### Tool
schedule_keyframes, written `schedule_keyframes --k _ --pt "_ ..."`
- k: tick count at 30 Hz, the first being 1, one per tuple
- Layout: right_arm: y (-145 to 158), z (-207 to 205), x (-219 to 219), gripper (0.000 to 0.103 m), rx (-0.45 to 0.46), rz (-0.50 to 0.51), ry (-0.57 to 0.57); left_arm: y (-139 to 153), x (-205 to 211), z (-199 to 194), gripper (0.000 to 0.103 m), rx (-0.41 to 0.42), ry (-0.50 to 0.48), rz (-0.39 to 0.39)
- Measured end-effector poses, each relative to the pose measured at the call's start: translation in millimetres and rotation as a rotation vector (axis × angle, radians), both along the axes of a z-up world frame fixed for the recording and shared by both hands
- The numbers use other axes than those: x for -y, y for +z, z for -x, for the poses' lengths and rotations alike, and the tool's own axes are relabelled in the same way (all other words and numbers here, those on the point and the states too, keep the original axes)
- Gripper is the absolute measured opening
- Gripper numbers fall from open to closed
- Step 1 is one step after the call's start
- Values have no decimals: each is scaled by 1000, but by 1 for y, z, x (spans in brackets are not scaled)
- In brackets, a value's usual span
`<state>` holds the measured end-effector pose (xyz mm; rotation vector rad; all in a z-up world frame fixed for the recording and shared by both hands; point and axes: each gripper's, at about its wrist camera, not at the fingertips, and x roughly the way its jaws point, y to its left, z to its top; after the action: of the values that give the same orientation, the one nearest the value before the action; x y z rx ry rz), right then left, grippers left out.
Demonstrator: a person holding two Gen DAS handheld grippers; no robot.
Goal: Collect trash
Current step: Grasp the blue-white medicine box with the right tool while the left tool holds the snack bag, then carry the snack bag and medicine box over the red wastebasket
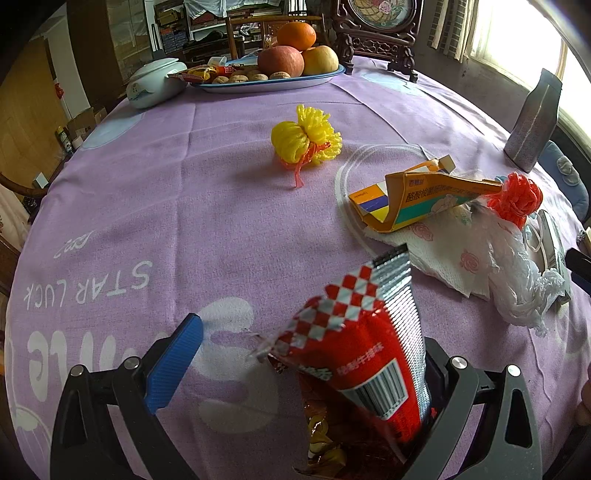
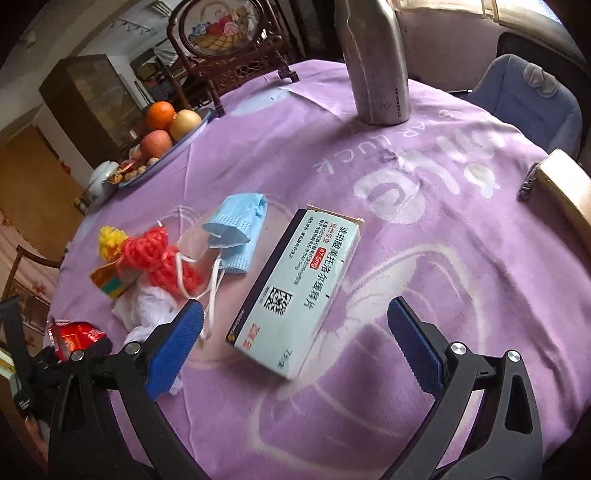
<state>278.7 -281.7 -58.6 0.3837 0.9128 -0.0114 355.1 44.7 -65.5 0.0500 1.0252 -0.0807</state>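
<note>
Trash sits scattered on the purple tablecloth (image 1: 207, 206). My left gripper (image 1: 303, 365) has its jaws spread wide; a red snack wrapper (image 1: 373, 373) leans against the right finger, whose pad is hidden behind it. Can't tell if it's really pinched, since the left blue pad (image 1: 173, 365) stands well apart from the wrapper w/ bare cloth between.

Ahead of the left gripper: yellow mesh net (image 1: 304, 142) mid-table, alone. To the right, a torn orange carton (image 1: 413, 199) on a floral paper towel (image 1: 443, 258), a red mesh net (image 1: 515, 197) beside it, crumpled white plastic (image 1: 517, 280) nearer the edge.

My right gripper (image 2: 295, 343) is wide open, holding nothing. Pale-green medicine box (image 2: 299, 288) lies flat just ahead, between the pads, slightly left of centre; not touching either pad as far as I see. Blue face mask (image 2: 236, 229) lies left of the box, its white loops trailing toward the left pad (image 2: 173, 350).

Further back: fruit tray (image 1: 273, 83), white lidded bowl (image 1: 157, 83), steel bottle (image 2: 376, 62), carved wooden frame (image 1: 376, 33).
</note>
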Motion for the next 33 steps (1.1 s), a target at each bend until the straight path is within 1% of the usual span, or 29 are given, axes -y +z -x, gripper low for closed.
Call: schedule_keyframes --k 3,4,5,6,7,8,10,13,16,17,19,20,21,22,23,24,25,27,30,31,33 --pt "-1 -10 -7 95 -10 19 14 0 0 0 99 0 0 0" --pt "-3 -14 -9 85 -24 32 24 0 0 0 99 0 0 0" --pt "-7 -19 -11 83 -46 34 49 0 0 0 99 0 0 0" --pt "-5 -19 -14 64 -40 66 52 0 0 0 99 0 0 0" --pt "-4 -19 -17 58 -40 96 53 0 0 0 99 0 0 0" --pt "-3 -18 -18 58 -38 111 53 0 0 0 99 0 0 1" --pt "-3 -13 -16 54 -27 86 62 0 0 0 99 0 -1 0" --pt "0 2 -10 53 -5 45 66 0 0 0 99 0 -8 0" --pt "-2 29 -7 53 8 25 89 0 -2 -1 98 -6 -15 5" --pt "-5 35 -7 53 10 26 92 0 -2 -1 98 -7 -17 9" --pt "-5 49 -9 53 36 59 93 1 -3 0 98 -5 -25 24" --pt "-5 56 -11 53 46 79 93 2 -2 1 91 1 -30 27" --pt "-5 60 -12 53 50 85 96 4 -1 3 80 13 -38 24" --pt "-5 64 -13 53 55 88 102 6 0 4 74 19 -50 31" --pt "-4 68 -14 53 62 89 109 7 0 5 60 24 -62 47" --pt "-3 70 -14 53 69 87 111 9 0 6 50 25 -77 72" --pt "-2 73 -13 53 75 82 112 12 -1 7 50 26 -99 113" --pt "3 81 -9 53 100 57 110 17 -1 11 48 44 -119 148" --pt "12 93 -2 53 134 36 100 32 -3 23 47 133 -141 165" --pt "17 98 2 53 148 29 95 40 -4 30 47 174 -155 172" --pt "23 107 8 53 165 18 90 50 -4 43 47 228 -174 199"
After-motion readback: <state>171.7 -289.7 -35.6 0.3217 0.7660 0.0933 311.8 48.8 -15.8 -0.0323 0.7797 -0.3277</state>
